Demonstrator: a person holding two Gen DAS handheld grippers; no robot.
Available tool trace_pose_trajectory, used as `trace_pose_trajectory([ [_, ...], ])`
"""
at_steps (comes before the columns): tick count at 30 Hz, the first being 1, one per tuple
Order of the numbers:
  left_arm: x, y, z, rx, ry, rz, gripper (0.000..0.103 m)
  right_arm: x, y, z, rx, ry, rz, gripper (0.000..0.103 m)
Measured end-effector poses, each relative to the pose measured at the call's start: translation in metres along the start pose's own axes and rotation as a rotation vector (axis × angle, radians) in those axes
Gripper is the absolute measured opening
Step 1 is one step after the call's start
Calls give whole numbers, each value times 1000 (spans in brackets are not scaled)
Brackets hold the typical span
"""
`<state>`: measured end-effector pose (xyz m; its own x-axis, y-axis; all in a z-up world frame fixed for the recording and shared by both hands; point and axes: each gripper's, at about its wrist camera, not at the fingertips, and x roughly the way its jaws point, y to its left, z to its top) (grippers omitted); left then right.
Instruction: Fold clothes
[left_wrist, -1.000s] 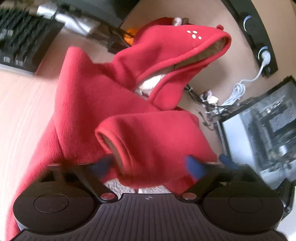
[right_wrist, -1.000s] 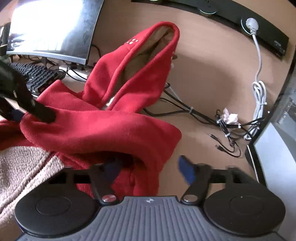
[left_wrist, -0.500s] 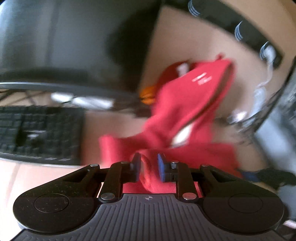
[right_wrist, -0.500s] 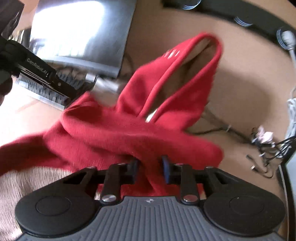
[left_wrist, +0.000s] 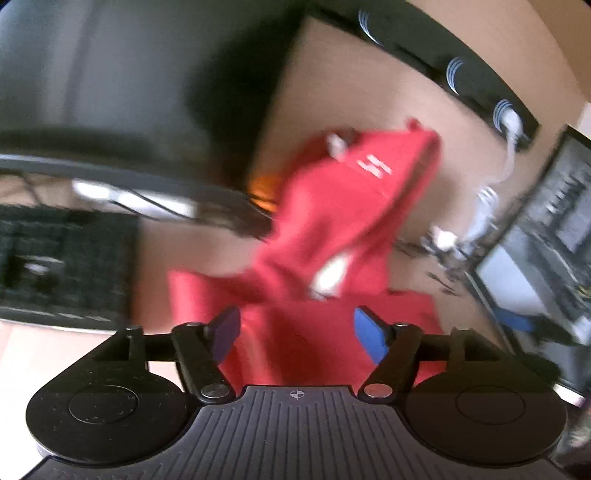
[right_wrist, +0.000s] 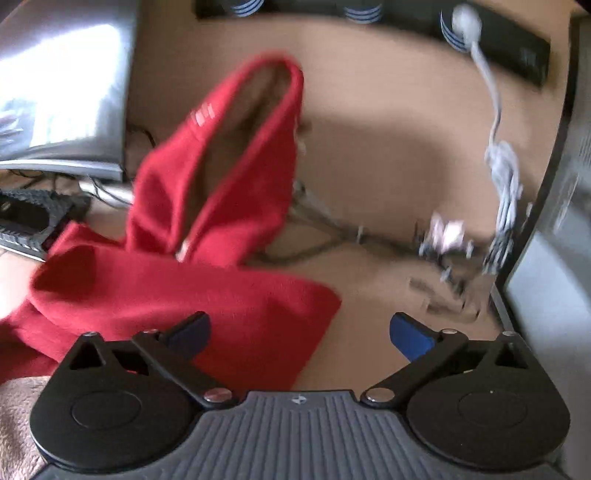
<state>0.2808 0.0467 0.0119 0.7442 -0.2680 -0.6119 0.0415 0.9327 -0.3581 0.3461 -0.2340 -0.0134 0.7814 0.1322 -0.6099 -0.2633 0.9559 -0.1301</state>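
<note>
Red hooded fleece (right_wrist: 207, 295) lies bunched on the tabletop (right_wrist: 388, 155), hood (right_wrist: 236, 147) propped up against the back, a folded layer of red draped across the front. Both claws have just let go: half a second ago each was pinched on a ridge of the red fabric, now the left claw (left_wrist: 295, 330) is opening, cloth lying between the pads but not pressed. The right claw (right_wrist: 299, 334) is opening to its widest, with the fabric edge reaching only partway into the gap. Looks like one fold has been laid down and released; more folds probably remain, hood not yet tucked. Against a second ago, the sleeve bundle sits flatter. Keyboard (right_wrist: 26, 221) and monitor (right_wrist: 62, 85) left, cables (right_wrist: 443, 240) right.
</note>
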Motion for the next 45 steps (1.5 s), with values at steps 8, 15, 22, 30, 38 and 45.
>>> trace_pose_trajectory([
  [8,58,-5,-34,51,164,26,80,24,29,-18,-128,57,-87,103],
  [15,60,-1,-28,21,167,9,82,23,20,-15,-67,68,-47,103],
  [22,52,13,-18,-2,155,10,77,7,-17,-2,143,0,-7,103],
  [30,43,23,-14,15,150,89,78,30,-6,-5,38,87,-99,103],
  [38,18,24,-5,-9,86,42,84,6,-30,3,218,44,143,103],
  [45,41,20,-18,5,155,59,84,20,-8,-6,283,128,241,68],
])
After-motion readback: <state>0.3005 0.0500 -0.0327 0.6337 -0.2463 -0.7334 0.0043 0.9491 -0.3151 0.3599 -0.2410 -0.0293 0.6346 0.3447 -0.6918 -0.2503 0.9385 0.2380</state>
